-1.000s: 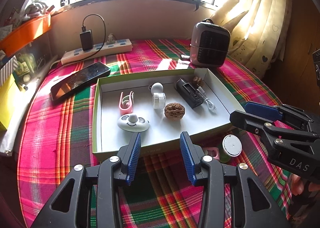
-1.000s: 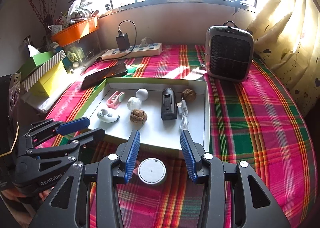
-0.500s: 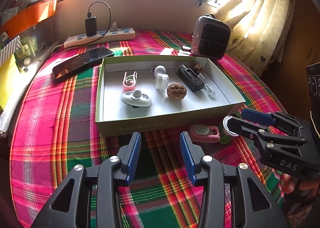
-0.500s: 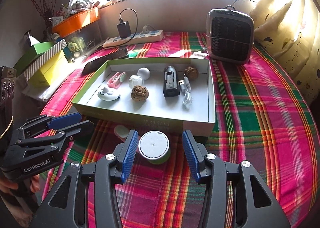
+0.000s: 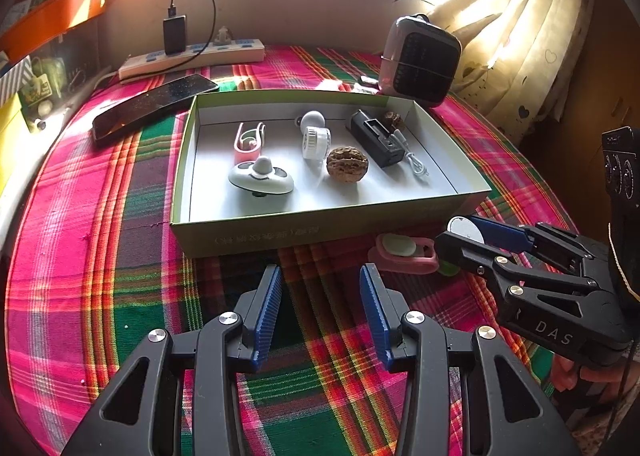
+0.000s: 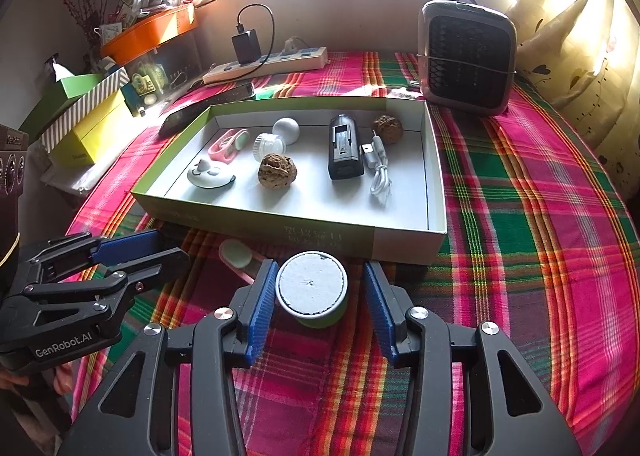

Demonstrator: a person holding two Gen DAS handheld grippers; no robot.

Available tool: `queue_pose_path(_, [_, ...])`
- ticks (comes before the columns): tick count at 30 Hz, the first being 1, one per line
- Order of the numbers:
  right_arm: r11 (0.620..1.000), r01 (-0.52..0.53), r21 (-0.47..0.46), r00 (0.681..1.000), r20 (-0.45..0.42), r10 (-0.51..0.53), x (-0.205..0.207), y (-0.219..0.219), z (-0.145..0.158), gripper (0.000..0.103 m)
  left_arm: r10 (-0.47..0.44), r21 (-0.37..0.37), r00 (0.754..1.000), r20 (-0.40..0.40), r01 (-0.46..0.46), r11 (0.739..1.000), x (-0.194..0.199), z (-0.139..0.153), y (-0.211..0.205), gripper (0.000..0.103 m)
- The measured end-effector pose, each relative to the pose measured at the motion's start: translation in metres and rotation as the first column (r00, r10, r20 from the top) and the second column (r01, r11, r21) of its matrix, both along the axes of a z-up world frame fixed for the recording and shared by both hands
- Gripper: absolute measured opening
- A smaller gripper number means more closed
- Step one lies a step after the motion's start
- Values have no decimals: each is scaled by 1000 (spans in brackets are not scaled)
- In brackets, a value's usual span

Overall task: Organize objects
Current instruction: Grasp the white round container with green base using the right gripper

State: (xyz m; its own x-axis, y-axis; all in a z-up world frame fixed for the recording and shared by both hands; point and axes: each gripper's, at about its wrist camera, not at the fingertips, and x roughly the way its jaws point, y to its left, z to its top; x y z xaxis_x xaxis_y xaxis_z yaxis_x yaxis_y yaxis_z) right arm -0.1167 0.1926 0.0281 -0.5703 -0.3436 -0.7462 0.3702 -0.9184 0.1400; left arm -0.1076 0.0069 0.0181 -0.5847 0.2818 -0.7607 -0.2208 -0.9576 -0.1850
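My right gripper (image 6: 316,300) has just been closing around the white-lidded green jar (image 6: 313,292) just before the open box (image 6: 400,242), right pad not yet touching; next, clamp and lift it in, left gripper (image 5: 320,312) half-open, empty.

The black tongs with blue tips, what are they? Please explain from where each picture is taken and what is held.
No robot: a person holds a hand-held gripper in each hand, each with a camera looking along its fingers. One picture is from the left hand-held gripper, open above the plaid cloth; the other from the right hand-held gripper. Its jaws have just been closing around a white-lidded green jar, not yet clamped. The box behind holds small things, such as a walnut.
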Motion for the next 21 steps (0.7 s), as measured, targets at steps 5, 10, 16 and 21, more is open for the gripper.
queue_pose_path(5, [998,-36,-50,999,29,38,2,-4,-1,35,2,4,1000,6,-2,1000,0,-1,0,39])
queue_pose_path(10, [992,-89,-95,994,55,94,7,-13,-3,35,13,19,1000,13,-14,1000,1,-1,-5,39])
queue_pose_path(16, [978,-157,-138,983,71,167,12,-27,-4,35,42,40,999,17,-42,998,1,0,-14,39])
queue_pose_path(21, [978,-159,-132,984,58,167,15,-23,-1,35,48,47,999,24,-49,998,0,0,-16,39])
